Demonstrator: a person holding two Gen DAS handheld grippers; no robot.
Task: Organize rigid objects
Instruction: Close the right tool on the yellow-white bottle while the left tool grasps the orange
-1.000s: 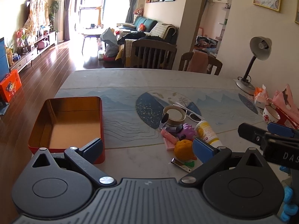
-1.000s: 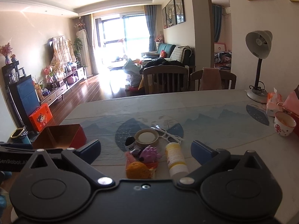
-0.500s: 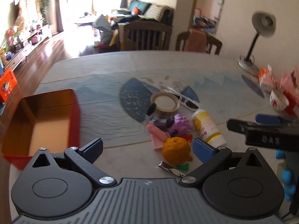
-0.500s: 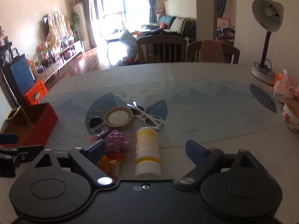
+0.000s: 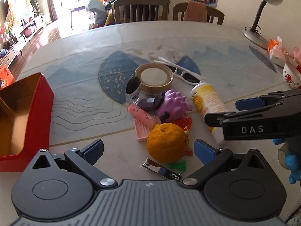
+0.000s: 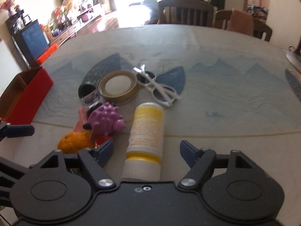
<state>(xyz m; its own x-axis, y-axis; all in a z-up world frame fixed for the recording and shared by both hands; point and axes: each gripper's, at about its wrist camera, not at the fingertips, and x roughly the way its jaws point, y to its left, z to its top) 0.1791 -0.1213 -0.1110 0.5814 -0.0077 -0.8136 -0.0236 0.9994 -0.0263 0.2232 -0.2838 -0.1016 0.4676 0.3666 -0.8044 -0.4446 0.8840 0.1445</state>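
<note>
Here the right gripper (image 6: 146,147) straddles the yellow-and-white bottle (image 6: 145,135), its jaws spread wide with one blue pad on either side and neither touching yet. To do this well, I judge the pads should close on the middle of the barrel rather than on the white cap end, squarely across its width, since a round bottle lying on its side may roll or squirt forward if pinched off-centre. Likely it then goes to the red tin box (image 5: 24,113), which sits well to the left of the bottle with its gold inside showing. The left gripper (image 5: 148,150) is also spread open and holds nothing; the orange (image 5: 166,143) lies between its fingers, just left of the bottle's cap end. The bottle is a smooth cylinder with a yellow printed label, its far end pointing toward the white sunglasses (image 6: 158,88); the purple spiky toy (image 6: 106,119) lies just left of it
</note>
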